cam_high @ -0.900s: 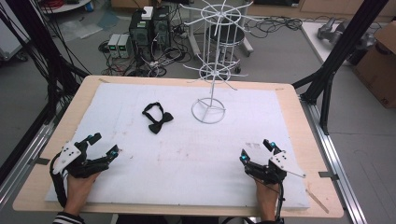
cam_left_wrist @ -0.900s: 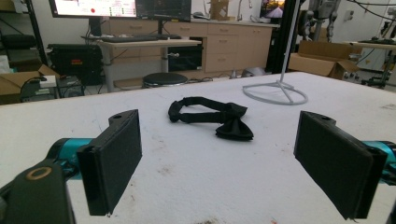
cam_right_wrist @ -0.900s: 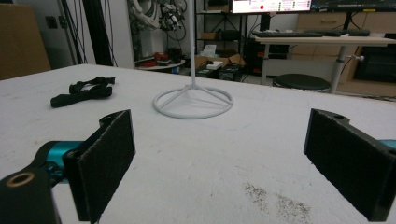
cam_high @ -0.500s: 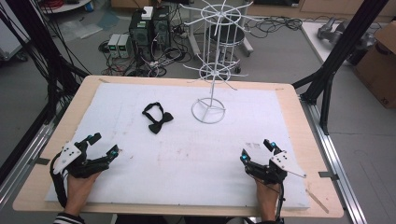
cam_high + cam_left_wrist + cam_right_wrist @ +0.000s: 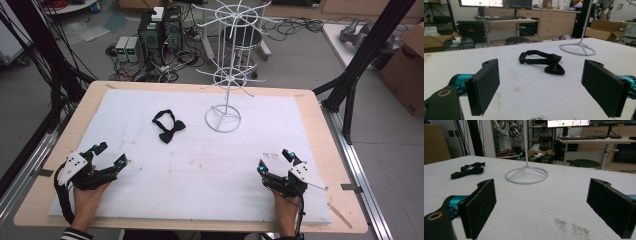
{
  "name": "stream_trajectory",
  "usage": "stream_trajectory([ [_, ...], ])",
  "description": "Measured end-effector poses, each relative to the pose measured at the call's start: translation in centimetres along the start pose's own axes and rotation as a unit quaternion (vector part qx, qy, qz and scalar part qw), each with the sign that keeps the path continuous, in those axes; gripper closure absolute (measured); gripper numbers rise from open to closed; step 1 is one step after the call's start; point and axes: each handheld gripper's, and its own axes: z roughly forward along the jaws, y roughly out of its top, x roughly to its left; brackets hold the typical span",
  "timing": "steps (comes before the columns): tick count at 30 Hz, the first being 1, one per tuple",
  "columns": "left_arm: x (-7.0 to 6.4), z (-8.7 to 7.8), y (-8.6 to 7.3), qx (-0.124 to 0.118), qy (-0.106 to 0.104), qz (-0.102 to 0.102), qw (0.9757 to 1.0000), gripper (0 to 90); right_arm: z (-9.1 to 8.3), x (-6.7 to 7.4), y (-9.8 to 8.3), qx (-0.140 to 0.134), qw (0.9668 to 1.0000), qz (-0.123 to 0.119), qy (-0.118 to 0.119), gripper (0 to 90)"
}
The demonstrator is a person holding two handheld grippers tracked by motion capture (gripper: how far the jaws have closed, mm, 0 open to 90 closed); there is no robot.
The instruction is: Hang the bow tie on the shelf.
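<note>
No text, label or number can be read.

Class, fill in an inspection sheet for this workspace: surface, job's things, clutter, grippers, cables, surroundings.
Surface: white mat on a wooden table, faintly stained.
Job's things: black bow tie lying flat; white wire stand upright beside it, apart.
Clutter: nothing seen.
Grippers: left gripper and right gripper open, empty, near the front edge.
Cables: floor cables beyond the table.
Surroundings: computers, stool, cardboard box.
</note>
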Motion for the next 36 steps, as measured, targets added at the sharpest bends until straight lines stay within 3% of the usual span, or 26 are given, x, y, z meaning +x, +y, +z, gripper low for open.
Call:
stream_trajectory([
  [10, 0.0, 0.5, 0.4, 0.033, 0.002, 0.008, 0.9994, 15.2, 0.1, -0.1, 0.0, 0.002, 1.0000, -0.001, 0.002, 7.9],
  [25, -1.0, 3.3, 3.7, 0.079, -0.034, 0.030, 0.9959, 15.3, 0.1, -0.1, 0.0, 0.001, 1.0000, -0.002, 0.001, 7.9],
  [30, -1.3, 4.8, 4.9, 0.101, -0.053, 0.030, 0.9930, 15.4, 0.1, 0.0, 0.0, 0.004, 1.0000, 0.000, 0.001, 7.9],
  [36, -2.2, 6.9, 6.3, 0.124, -0.075, 0.050, 0.9882, 15.5, 0.1, -0.1, 0.0, 0.002, 1.0000, -0.002, 0.001, 7.9],
])
